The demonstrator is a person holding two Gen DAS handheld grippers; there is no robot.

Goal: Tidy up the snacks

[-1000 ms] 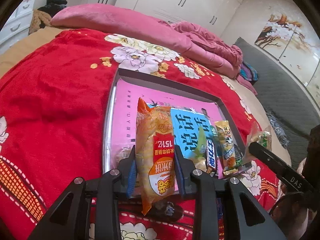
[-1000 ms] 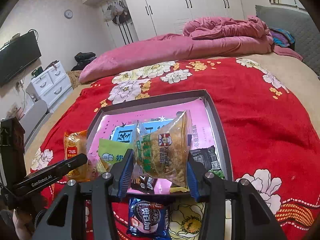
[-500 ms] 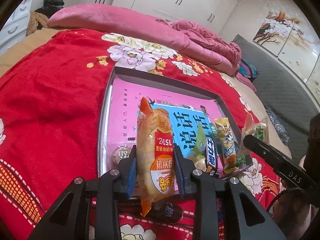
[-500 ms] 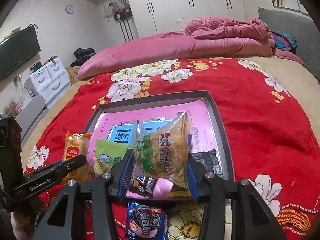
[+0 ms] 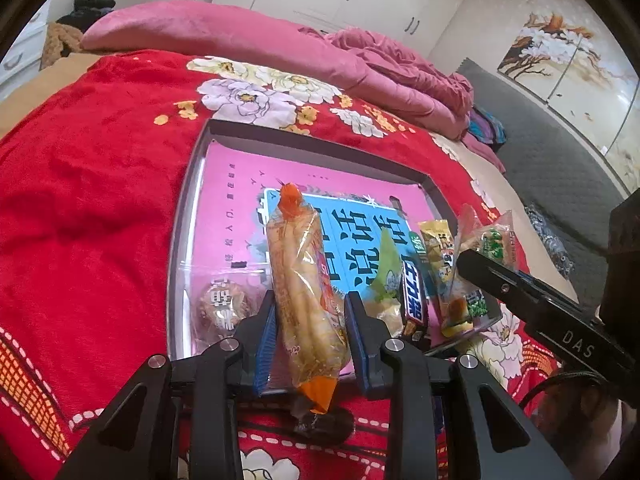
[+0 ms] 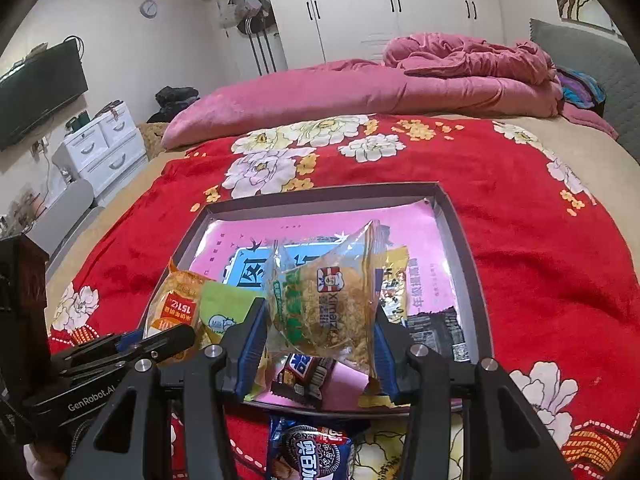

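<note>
My left gripper [image 5: 310, 328] is shut on a long orange snack packet [image 5: 306, 292], held upright over the near edge of a grey tray [image 5: 180, 216] with a pink liner. My right gripper [image 6: 320, 340] is shut on a clear packet of golden pastry [image 6: 326, 300], held over the same tray [image 6: 464, 248]. The orange packet also shows in the right wrist view [image 6: 176, 304]. In the tray lie a round pastry [image 5: 222, 306], a green packet [image 5: 386, 276], a dark chocolate bar [image 5: 414, 300] and a yellow packet [image 5: 440, 252].
The tray sits on a red floral blanket [image 5: 80, 184] on a bed. A blue Oreo packet [image 6: 310, 452] lies on the blanket just before the tray. A pink quilt [image 6: 360, 88] is heaped at the bed's far side. White drawers [image 6: 100, 144] stand left.
Both grippers have moved forward toward the tray with their packets. The orange packet has turned edge-on in the left gripper.
</note>
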